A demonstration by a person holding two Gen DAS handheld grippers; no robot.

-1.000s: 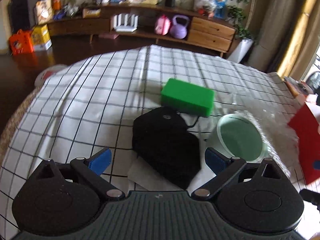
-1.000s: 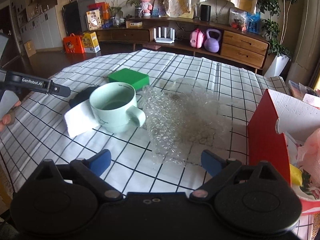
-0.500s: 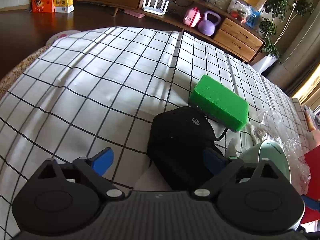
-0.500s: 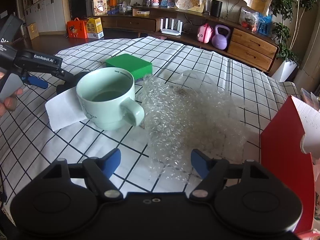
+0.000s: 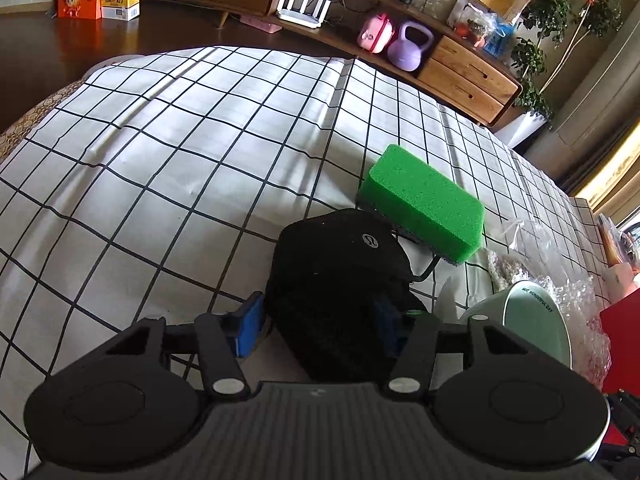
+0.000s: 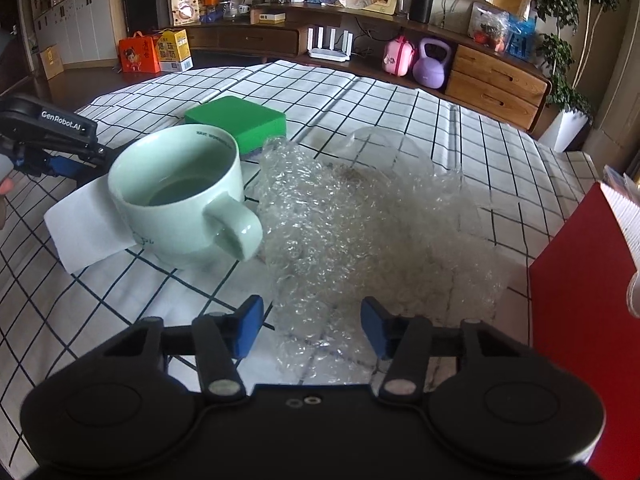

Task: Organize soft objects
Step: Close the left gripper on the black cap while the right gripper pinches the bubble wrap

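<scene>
Left hand-held gripper [image 5: 318, 322] closing w/ pads against black soft pouch [image 5: 340, 276] beside green sponge [image 5: 426, 204]; right hand-held gripper [image 6: 310, 326] closing round bubble wrap [image 6: 372, 236], pads not yet biting — light, squashy, grab bunched edge.

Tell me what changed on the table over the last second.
Both grippers dropped toward the table and their fingers have been closing. The left gripper now straddles the black pouch, fingers at its sides; the right gripper has closed in around the near edge of the bubble wrap. The green sponge, mint mug and white paper stayed put.
</scene>
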